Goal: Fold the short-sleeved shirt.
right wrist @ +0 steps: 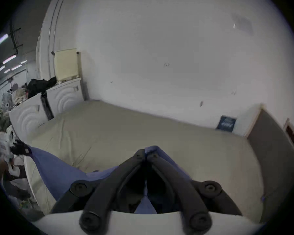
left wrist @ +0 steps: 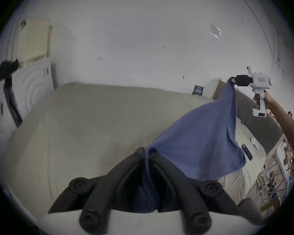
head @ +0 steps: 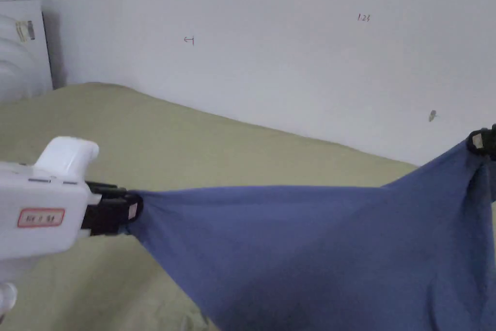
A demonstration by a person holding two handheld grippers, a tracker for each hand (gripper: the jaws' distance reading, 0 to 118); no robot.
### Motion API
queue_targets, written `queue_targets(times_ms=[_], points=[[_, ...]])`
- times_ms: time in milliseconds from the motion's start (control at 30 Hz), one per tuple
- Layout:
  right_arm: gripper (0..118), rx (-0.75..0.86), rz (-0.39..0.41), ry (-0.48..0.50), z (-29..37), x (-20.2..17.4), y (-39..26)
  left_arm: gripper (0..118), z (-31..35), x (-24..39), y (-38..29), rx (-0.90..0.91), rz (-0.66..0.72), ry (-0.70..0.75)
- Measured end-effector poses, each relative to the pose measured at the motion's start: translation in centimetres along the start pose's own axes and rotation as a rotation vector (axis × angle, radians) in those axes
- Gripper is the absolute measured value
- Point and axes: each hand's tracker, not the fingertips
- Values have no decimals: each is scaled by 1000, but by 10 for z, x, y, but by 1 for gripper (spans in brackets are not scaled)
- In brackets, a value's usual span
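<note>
A blue short-sleeved shirt (head: 315, 249) hangs stretched in the air above the bed, held at two points. My left gripper (head: 131, 210) is shut on its left end, and in the left gripper view the cloth (left wrist: 193, 145) runs out from between the closed left gripper (left wrist: 147, 151). At the right edge of the head view my right gripper (head: 479, 142) is shut on the other end, held higher. In the right gripper view the right gripper (right wrist: 146, 152) pinches a fold of blue cloth (right wrist: 61, 169). The shirt's lower part sags below the frame.
A bed with an olive-green sheet (head: 193, 152) lies under the shirt, against a white wall (head: 290, 31). A white cabinet (head: 19, 46) stands at the bed's far left. A grey headboard (left wrist: 261, 128) and a dark cylinder (left wrist: 247, 152) sit at the right.
</note>
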Motion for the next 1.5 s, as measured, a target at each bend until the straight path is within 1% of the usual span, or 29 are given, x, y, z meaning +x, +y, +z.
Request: queue_targets(times_ms=[33, 133, 167, 200, 233, 267, 300, 333, 367, 400, 433, 467, 500, 533, 567, 600, 667, 733, 767, 867, 967, 1000, 1133, 1300, 1333, 1367, 1400, 1467, 1500], points=[[0, 2, -5, 2, 5, 5, 12, 5, -5, 1, 20, 1, -11, -4], [0, 93, -4, -81, 18, 16, 45, 5, -23, 4, 78, 49, -90, 38], [0, 128, 12, -105, 22, 19, 55, 5, -29, 10, 98, 68, -108, 54], [0, 159, 40, -107, 23, 13, 65, 5, -35, 10, 116, 71, -119, 51], [0, 175, 47, -128, 24, 15, 74, 5, -39, 11, 129, 98, -138, 69], [0, 192, 50, -172, 26, 17, 85, 5, -45, 12, 143, 94, -144, 64], [0, 209, 39, -194, 27, 20, 95, 5, -45, 33, 157, 117, -157, 80], [0, 236, 20, -223, 29, 19, 101, 5, -48, 36, 170, 126, -152, 88], [0, 260, 22, -268, 31, 20, 110, 5, -53, 38, 182, 153, -144, 98], [0, 302, 18, -287, 33, 21, 117, 5, -56, 41, 194, 161, -136, 98], [0, 337, 19, -298, 35, 21, 122, 5, -66, 26, 207, 177, -121, 91], [0, 366, 30, -317, 40, 13, 125, 5, -71, 29, 219, 183, -125, 105], [0, 373, 61, -330, 41, 10, 132, 5, -73, 33, 229, 197, -147, 130], [0, 375, 70, -321, 42, 9, 137, 5, -74, 37, 236, 236, -166, 157], [0, 391, 87, -357, 44, 5, 145, 5, -72, 44, 244, 244, -185, 175], [0, 382, 82, -342, 18, 29, 166, 5, -72, 46, 254, 259, -186, 173], [0, 419, 92, -358, 23, 29, 180, 5, -72, 49, 269, 283, -182, 195], [0, 436, 87, -354, 29, 31, 197, 5, -69, 49, 282, 298, -186, 205], [0, 450, 91, -344, 33, 30, 205, 5, -67, 50, 287, 318, -197, 235], [0, 481, 120, -320, 45, 22, 216, 5, -67, 46, 301, 332, -194, 246], [0, 485, 121, -291, 49, 17, 217, 5, -66, 42, 298, 348, -197, 256], [0, 481, 118, -286, 56, 7, 209, 5, -65, 40, 294, 348, -204, 248], [0, 450, 161, -231, 63, -9, 173, 5, -64, 33, 263, 329, -246, 237], [0, 380, 166, -171, 75, -14, 106, 5, -55, 24, 195, 286, -228, 196], [0, 366, 157, -171, 79, -16, 92, 5, -53, 22, 181, 266, -222, 171], [0, 345, 143, -144, 83, -17, 76, 5, -55, 15, 166, 255, -225, 160], [0, 331, 143, -129, 91, -26, 59, 5, -53, 15, 147, 249, -219, 158], [0, 303, 136, -104, 101, -30, 27, 5, -47, 15, 115, 218, -228, 142], [0, 288, 128, -89, 107, -32, 10, 5, -36, 14, 94, 207, -229, 136]])
